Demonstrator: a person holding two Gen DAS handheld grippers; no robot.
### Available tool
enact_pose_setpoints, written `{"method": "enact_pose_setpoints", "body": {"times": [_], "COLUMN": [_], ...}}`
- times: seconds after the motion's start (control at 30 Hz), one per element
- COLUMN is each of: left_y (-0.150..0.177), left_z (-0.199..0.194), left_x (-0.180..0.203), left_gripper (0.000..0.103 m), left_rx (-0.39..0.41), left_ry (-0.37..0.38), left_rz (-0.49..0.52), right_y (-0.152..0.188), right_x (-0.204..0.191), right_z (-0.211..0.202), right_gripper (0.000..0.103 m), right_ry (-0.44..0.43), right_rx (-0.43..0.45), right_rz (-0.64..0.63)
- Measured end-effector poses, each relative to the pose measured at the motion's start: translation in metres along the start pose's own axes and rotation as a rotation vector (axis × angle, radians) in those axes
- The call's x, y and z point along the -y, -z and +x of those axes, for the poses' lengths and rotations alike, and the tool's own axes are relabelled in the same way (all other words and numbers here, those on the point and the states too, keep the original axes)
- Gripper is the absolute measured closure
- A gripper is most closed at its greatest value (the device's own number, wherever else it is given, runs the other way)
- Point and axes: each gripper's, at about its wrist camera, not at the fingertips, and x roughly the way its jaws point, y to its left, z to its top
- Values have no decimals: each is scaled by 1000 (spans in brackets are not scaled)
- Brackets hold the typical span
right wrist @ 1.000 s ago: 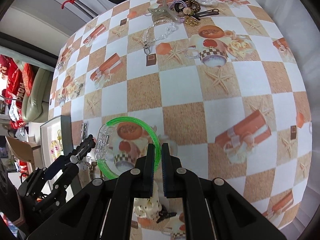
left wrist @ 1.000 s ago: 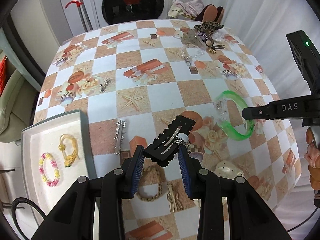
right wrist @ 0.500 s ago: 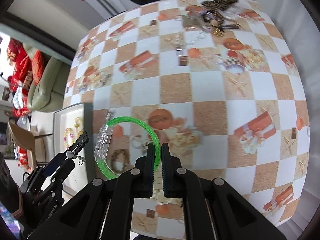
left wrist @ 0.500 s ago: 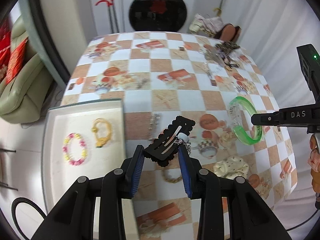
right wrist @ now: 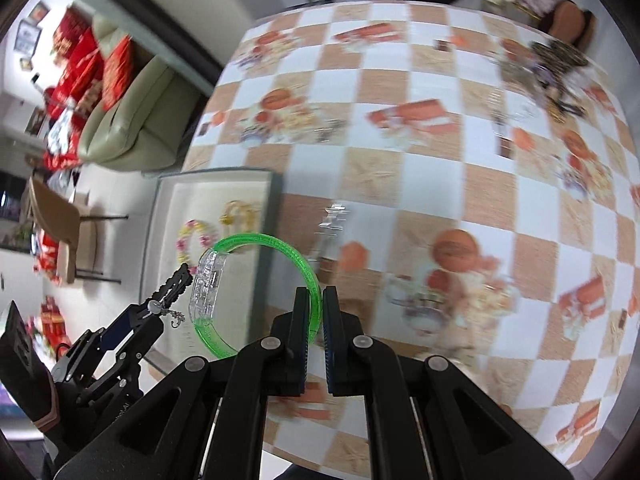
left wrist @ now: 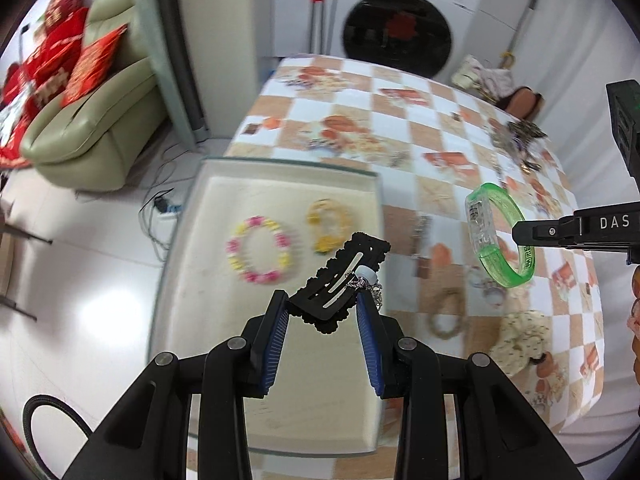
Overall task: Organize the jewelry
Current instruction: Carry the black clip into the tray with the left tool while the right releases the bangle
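Note:
My left gripper [left wrist: 322,306] is shut on a black scalloped hair clip [left wrist: 340,282] with a small silver chain charm hanging from it, held in the air above the white tray [left wrist: 208,264]. In the tray lie a pink and yellow bead bracelet [left wrist: 258,254] and a yellow bracelet [left wrist: 328,224]. My right gripper [right wrist: 315,306] is shut on the rim of a green translucent bangle [right wrist: 256,292], lifted over the tray's right edge [right wrist: 268,240]. From the left wrist view the bangle [left wrist: 498,234] hangs right of the tray in the right gripper's fingers [left wrist: 536,234].
The table wears a checked orange and white cloth [right wrist: 440,160]. A silver clip [left wrist: 420,236], a braided ring [left wrist: 446,316] and a cream scrunchie [left wrist: 520,336] lie right of the tray. A jewelry pile [right wrist: 556,64] sits at the far corner. A sofa [left wrist: 88,120] stands left.
Both grippers have swung left with their loads, from over the cloth to over the tray. The hair clip and the green bangle stay gripped. The view has rolled.

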Motion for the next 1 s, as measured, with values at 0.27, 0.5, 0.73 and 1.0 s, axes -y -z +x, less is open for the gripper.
{"method": "enact_pose_setpoints", "body": {"times": [0.27, 0.5, 0.73, 1.0], "left_y": [6, 6, 4, 5], "left_z": [15, 37, 58, 74], "left_x": [-48, -67, -74, -75], "left_gripper": [63, 63, 63, 63], "left_rx": [-10, -13, -30, -47], "left_ry": [-43, -60, -80, -104], "left_rz": [-80, -121, -134, -122], "right_y": [-14, -35, -58, -70], "right_x": [-58, -89, -103, -103], "right_z": [35, 68, 101, 136], "right_gripper": [96, 96, 96, 96], "right_ry": [-4, -7, 10, 22], "right_rx": [-37, -54, -64, -83], "right_rz": [-102, -139, -140, -122]}}
